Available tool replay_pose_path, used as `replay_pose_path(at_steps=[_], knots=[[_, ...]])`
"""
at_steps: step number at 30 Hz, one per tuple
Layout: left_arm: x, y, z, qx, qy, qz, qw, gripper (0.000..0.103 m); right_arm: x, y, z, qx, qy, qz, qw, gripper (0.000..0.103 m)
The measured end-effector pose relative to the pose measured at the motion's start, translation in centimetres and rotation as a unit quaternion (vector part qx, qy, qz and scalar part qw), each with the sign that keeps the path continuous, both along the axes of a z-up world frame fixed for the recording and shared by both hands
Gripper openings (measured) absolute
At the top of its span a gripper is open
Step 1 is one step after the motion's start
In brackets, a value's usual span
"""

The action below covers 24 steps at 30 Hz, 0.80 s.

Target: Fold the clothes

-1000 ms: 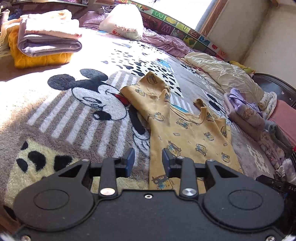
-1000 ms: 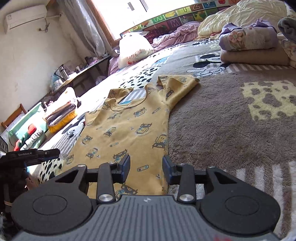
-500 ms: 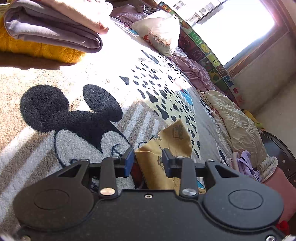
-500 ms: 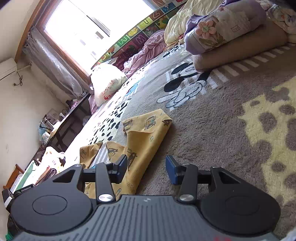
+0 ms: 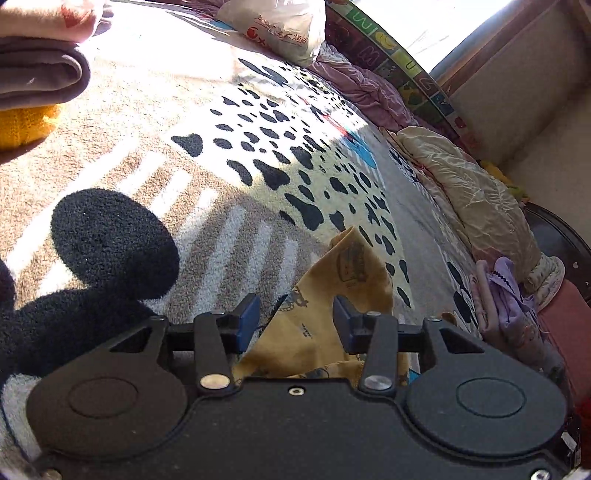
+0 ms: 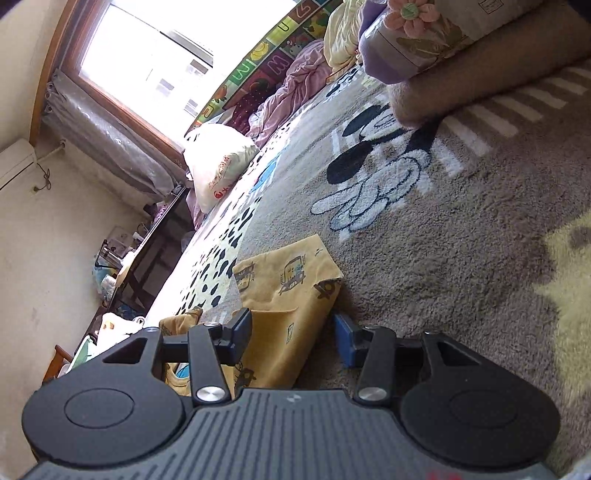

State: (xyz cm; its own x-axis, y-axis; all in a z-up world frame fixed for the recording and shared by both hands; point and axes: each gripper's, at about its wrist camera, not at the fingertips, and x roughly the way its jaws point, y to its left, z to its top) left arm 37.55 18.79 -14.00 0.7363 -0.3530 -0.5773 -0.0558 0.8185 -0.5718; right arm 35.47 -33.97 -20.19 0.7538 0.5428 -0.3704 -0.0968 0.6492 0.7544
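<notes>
A yellow child's shirt with small cartoon prints lies spread on the plush cartoon-mouse blanket (image 5: pixel 229 155). In the left wrist view its one sleeve (image 5: pixel 351 266) runs up between the fingers of my left gripper (image 5: pixel 295 321). The jaws are opening and the blue pads (image 5: pixel 247 321) stand clear of the cloth. In the right wrist view the other sleeve (image 6: pixel 288 280) lies flat between the fingers of my right gripper (image 6: pixel 291 332). That gripper is open and rolled sideways. Its left finger sits over the fabric and its right pad (image 6: pixel 345 343) rests on the blanket beside the sleeve's edge.
A stack of folded clothes (image 5: pixel 37 74) sits at the far left, a white plastic bag (image 5: pixel 284 26) at the back. A cream quilt (image 5: pixel 469 192) and purple garments (image 5: pixel 502 291) lie along the right. Folded bedding (image 6: pixel 461 55) is at the upper right, and a dark desk (image 6: pixel 155 258) stands beside the bed.
Both grippers have swept forward and lower from the shirt's hem to its two sleeves. Both sets of jaws stand wider than before, and the right gripper has rolled.
</notes>
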Motion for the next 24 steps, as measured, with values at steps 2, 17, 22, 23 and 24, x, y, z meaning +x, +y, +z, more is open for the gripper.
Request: replay_pose_path(at_steps=[2,17,22,23,24], knots=[[0.2,-0.5,-0.1,0.019,-0.002,-0.009,0.9998,0.038,-0.2,0.1,0.1,-0.003,-0.002,0.001,1.0,0.048],[-3.9,0.8,2.8,0.067,-0.036,0.049,0.9958,0.002,-3.4,9.7,6.0,-0.098,-0.159,0.177,0.966,0.051],[-5.6,1.0,4.7,0.072,-0.045,0.072,0.9938,0.002,-4.3,13.5,4.9,-0.139,-0.127,0.243,0.952,0.052],[-5.6,0.5,5.1,0.076,-0.05,0.069,0.9934,0.001,-4.5,13.9,4.7,-0.149,-0.121,0.246,0.95,0.052],[-5.5,-0.2,5.5,0.081,-0.055,0.065,0.9931,0.001,-4.7,14.3,4.5,-0.157,-0.116,0.248,0.949,0.052]])
